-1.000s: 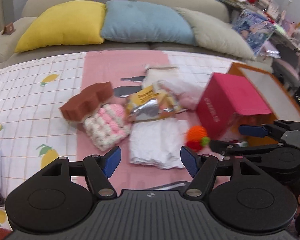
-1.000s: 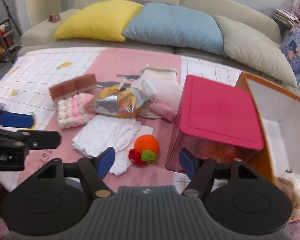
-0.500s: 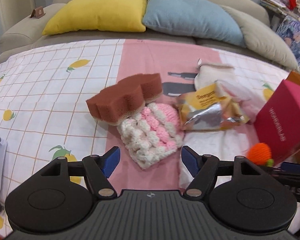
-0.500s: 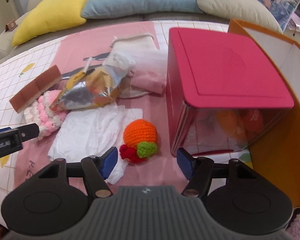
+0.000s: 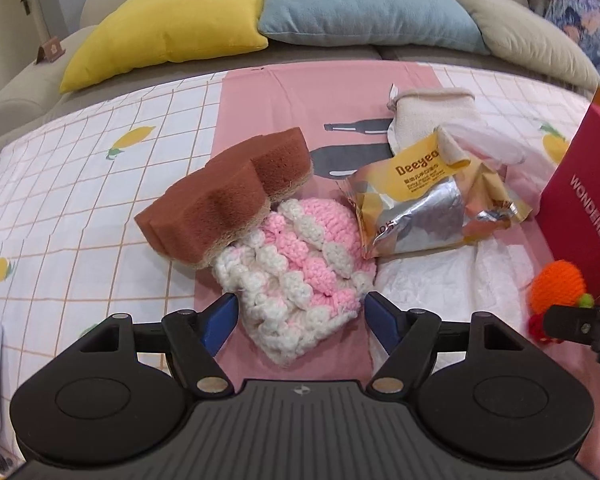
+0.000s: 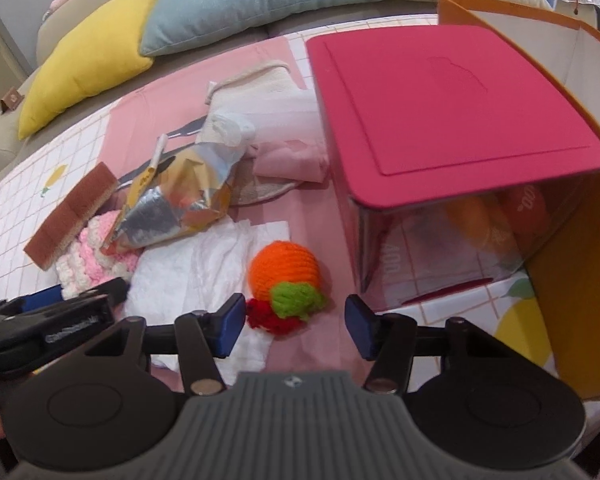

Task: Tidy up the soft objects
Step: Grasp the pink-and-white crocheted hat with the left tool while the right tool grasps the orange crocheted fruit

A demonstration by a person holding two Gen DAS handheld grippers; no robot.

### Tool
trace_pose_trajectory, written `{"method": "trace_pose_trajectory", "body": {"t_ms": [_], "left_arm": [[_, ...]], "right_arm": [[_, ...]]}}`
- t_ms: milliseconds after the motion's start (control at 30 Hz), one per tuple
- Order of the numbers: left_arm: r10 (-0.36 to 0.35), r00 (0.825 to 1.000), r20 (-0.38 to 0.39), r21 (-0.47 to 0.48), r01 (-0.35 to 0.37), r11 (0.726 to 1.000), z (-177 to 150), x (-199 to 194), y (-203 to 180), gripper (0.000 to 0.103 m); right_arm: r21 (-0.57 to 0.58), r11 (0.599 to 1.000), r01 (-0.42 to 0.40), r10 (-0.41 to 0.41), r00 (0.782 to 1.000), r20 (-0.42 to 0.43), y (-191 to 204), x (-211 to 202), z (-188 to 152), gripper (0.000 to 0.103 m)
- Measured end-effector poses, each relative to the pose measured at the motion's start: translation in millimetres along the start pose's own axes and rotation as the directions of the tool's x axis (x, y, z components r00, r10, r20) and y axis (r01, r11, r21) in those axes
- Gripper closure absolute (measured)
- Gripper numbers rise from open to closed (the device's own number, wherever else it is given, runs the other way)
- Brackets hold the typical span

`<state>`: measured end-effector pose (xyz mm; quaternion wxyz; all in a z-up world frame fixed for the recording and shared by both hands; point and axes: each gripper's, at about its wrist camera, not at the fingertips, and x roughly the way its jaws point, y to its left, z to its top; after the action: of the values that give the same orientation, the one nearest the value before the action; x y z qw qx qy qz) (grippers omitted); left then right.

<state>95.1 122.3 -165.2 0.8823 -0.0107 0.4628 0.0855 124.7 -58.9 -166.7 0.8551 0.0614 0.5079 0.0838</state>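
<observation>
My left gripper (image 5: 300,318) is open, its blue fingertips on either side of the near edge of a pink-and-white crocheted piece (image 5: 300,268). A brown sponge (image 5: 228,204) lies partly on it. My right gripper (image 6: 294,326) is open just in front of an orange crocheted ball (image 6: 286,272) with green and red tufts, which lies beside a white cloth (image 6: 196,268). The ball also shows in the left wrist view (image 5: 558,282). The left gripper shows in the right wrist view (image 6: 56,312).
A foil snack bag (image 5: 424,204), a beige mitt (image 5: 424,114) and a pink cloth (image 6: 290,162) lie behind. A pink-lidded clear box (image 6: 440,120) stands right, an orange box (image 6: 572,272) beyond it. Cushions (image 5: 180,20) line the sofa.
My left gripper swung left and closed in on the pink-and-white crochet. My right gripper moved forward and down toward the orange ball. Both stayed open.
</observation>
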Motion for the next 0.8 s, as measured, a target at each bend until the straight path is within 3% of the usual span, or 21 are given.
{"method": "trace_pose_trajectory", "body": {"t_ms": [67, 100, 200, 333, 367, 400, 500, 600, 800], "left_arm": [[0.015, 1.000, 0.001, 0.020, -0.015, 1.000, -0.5, 2.0, -2.7, 0.019], [0.021, 1.000, 0.002, 0.032, -0.021, 0.999, -1.0, 2.2, -4.2, 0.024], [0.026, 1.000, 0.006, 0.065, -0.026, 0.998, -2.7, -0.4, -8.3, 0.037], [0.030, 0.999, 0.012, 0.073, -0.031, 0.997, -3.0, -6.1, -7.8, 0.051], [0.031, 0.999, 0.012, 0.069, -0.032, 0.997, -2.6, -7.3, -7.0, 0.060], [0.028, 1.000, 0.013, 0.063, -0.029, 0.998, -2.3, -8.9, -6.0, 0.063], [0.013, 1.000, 0.027, 0.042, -0.015, 0.999, -1.6, -16.6, -3.0, 0.069], [0.005, 0.999, 0.048, 0.028, -0.006, 1.000, -1.8, -29.4, -1.8, 0.072], [-0.026, 0.997, 0.068, -0.032, 0.029, 0.999, -5.2, -60.4, 1.3, 0.073]], "right_arm": [[-0.005, 1.000, -0.007, 0.007, 1.000, -0.004, 2.3, -0.2, -0.2, 0.047], [-0.007, 1.000, -0.011, 0.011, 1.000, 0.001, 3.0, -0.5, -0.6, 0.047], [-0.027, 1.000, -0.016, 0.016, 1.000, 0.000, 3.6, -0.1, -0.5, 0.065], [-0.059, 0.998, -0.032, 0.034, 0.999, 0.023, 0.3, -4.9, -2.3, 0.078], [-0.071, 0.997, -0.033, 0.035, 0.999, 0.023, 0.3, -5.2, -2.3, 0.079], [-0.084, 0.996, -0.034, 0.036, 0.999, 0.023, 0.5, -5.7, -2.7, 0.083], [-0.116, 0.992, -0.038, 0.042, 0.999, 0.026, 0.4, -8.2, -3.3, 0.085], [-0.162, 0.986, -0.048, 0.054, 0.998, 0.032, 0.3, -15.8, -3.6, 0.103], [-0.230, 0.972, -0.051, 0.064, 0.997, 0.050, -2.0, -34.5, -5.6, 0.103]]}}
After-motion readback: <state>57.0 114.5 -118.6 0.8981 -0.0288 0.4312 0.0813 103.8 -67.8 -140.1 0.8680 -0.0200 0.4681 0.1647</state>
